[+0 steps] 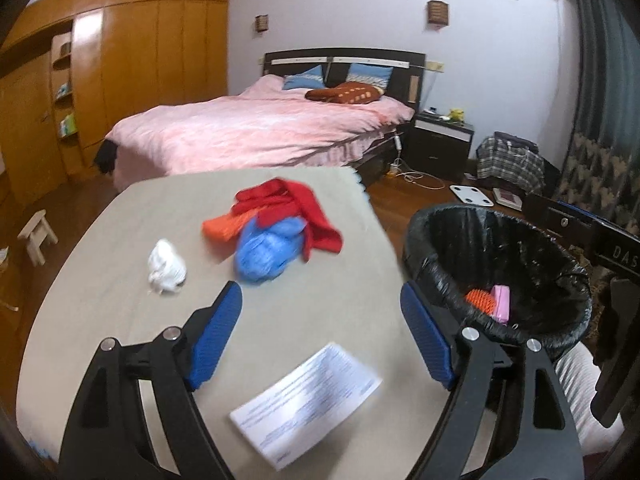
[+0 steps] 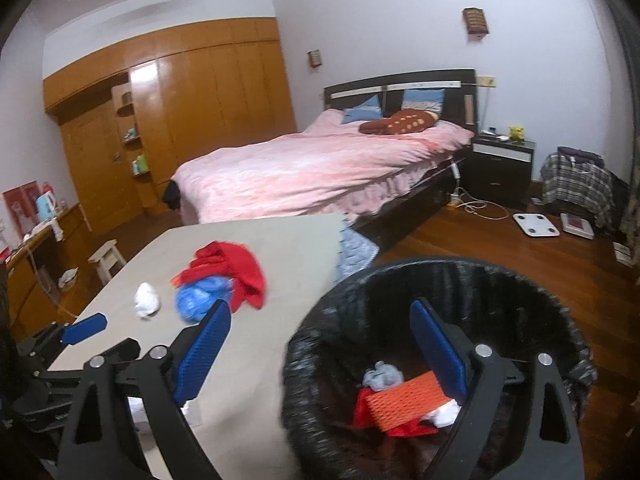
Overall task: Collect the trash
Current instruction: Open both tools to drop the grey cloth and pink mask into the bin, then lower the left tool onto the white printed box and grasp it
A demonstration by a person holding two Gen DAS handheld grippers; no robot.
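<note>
A beige table [image 1: 100,280] holds a crumpled white tissue [image 1: 166,266], a blue plastic bag [image 1: 266,250], an orange piece [image 1: 224,228], a red cloth [image 1: 296,208] and a printed paper sheet [image 1: 306,402]. A bin with a black liner [image 1: 496,264] stands at the table's right and holds orange and pink items. My left gripper [image 1: 322,300] is open and empty above the table, the paper below it. My right gripper [image 2: 322,316] is open and empty over the bin's [image 2: 436,280] left rim; an orange foam net [image 2: 404,402], red and white scraps lie inside. The tissue [image 2: 146,300] and the blue bag [image 2: 202,298] lie further left.
A bed with a pink cover [image 1: 260,132] stands behind the table, a dark nightstand [image 1: 440,140] and a plaid bag [image 1: 510,162] to its right. A white scale [image 2: 536,224] lies on the wood floor. A small stool [image 2: 106,258] and a wooden wardrobe [image 2: 192,120] are at left.
</note>
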